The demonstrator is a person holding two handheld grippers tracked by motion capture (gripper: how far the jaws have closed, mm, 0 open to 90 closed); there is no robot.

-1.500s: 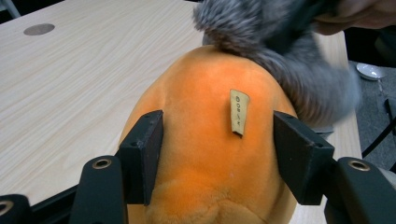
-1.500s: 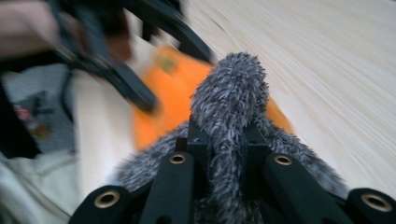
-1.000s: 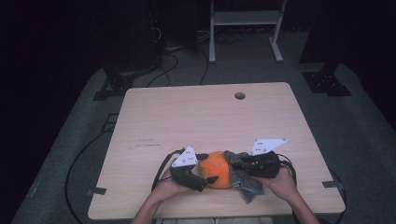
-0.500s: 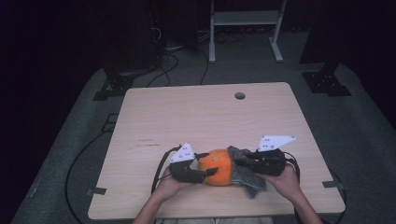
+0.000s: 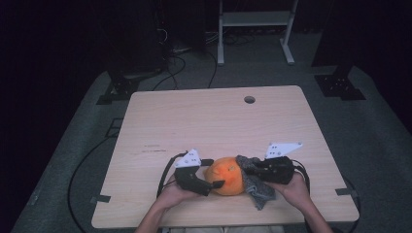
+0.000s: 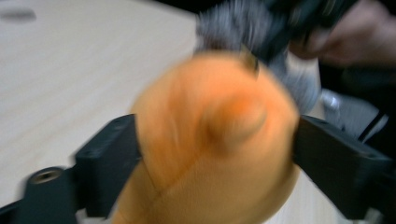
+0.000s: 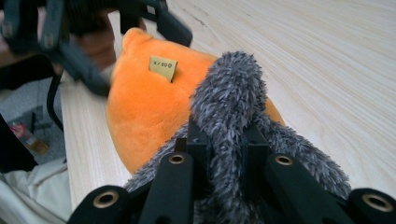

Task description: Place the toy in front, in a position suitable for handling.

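Rested near the counter's [image 5: 204,121] front edge: orange plush toy [image 5: 227,174]; left claw [image 5: 210,174], jaws just reopened wide, straddled toy without clear pinch; right claw [image 7: 223,140] pressed together on grey furry cloth [image 7: 229,100]; likely regripping before pulling cloth free.

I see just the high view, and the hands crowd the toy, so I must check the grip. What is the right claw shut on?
Observer: The right claw is shut on a fold of the grey fur, not on the orange plush.
Operator: And the left claw?
Observer: The left claw has jaws that have just been opening, with the orange plush between them.
Operator: Any label on the toy?
Observer: A small yellow tag stands up from the orange plush.
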